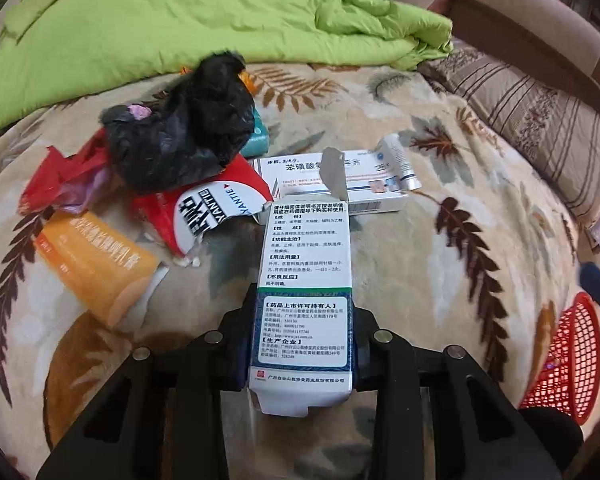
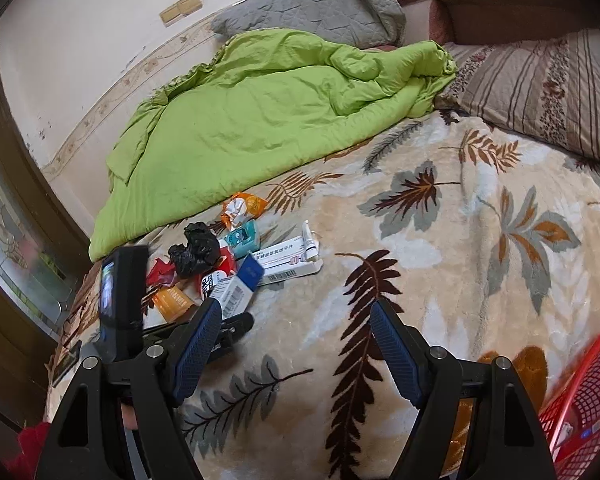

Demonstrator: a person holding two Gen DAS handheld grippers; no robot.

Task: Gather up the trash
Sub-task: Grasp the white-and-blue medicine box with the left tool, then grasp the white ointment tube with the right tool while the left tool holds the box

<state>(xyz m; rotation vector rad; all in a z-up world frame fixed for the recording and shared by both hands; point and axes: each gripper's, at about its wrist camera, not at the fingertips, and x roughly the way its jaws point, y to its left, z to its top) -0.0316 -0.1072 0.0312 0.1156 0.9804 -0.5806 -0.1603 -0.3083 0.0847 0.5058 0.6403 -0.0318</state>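
Observation:
My left gripper (image 1: 302, 340) is shut on a white medicine box (image 1: 306, 272) with a blue label, held above the bed; it also shows in the right wrist view (image 2: 236, 286). Beyond it lies a trash pile: a crumpled black bag (image 1: 184, 132), a red and white packet (image 1: 204, 216), an orange box (image 1: 96, 268), a flat white box (image 1: 340, 180) with a small tube (image 1: 400, 160) on it, and a teal pack (image 2: 242, 240). My right gripper (image 2: 296, 352) is open and empty over the blanket. A red mesh basket (image 2: 580, 408) sits at the right.
A leaf-patterned blanket (image 2: 440, 240) covers the bed. A green quilt (image 2: 260, 112) lies bunched behind the trash. A striped pillow (image 2: 540, 88) and a grey pillow (image 2: 320, 4) are at the back. An orange wrapper (image 2: 244, 208) lies by the quilt's edge.

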